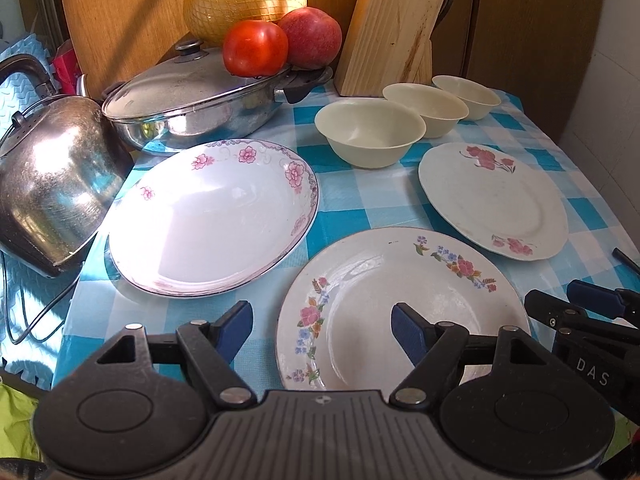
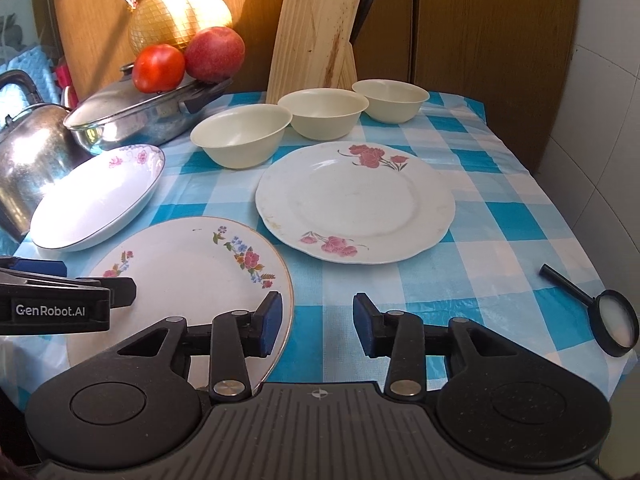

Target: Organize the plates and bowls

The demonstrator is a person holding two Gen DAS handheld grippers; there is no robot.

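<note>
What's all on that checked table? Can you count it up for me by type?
Plates: 3
Cream bowls: 3
Lidded pan: 1
Kettle: 1
Knife block: 1
Fruit and tomato pieces: 3
Magnifying glass: 1
Total: 13

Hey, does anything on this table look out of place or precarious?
Yes. A tomato and an apple sit on the sloping lid of the steel pan, where they might roll off. A magnifying glass lies near the table's right edge, odd among the dishes. Nothing looks spilled or broken.
</note>
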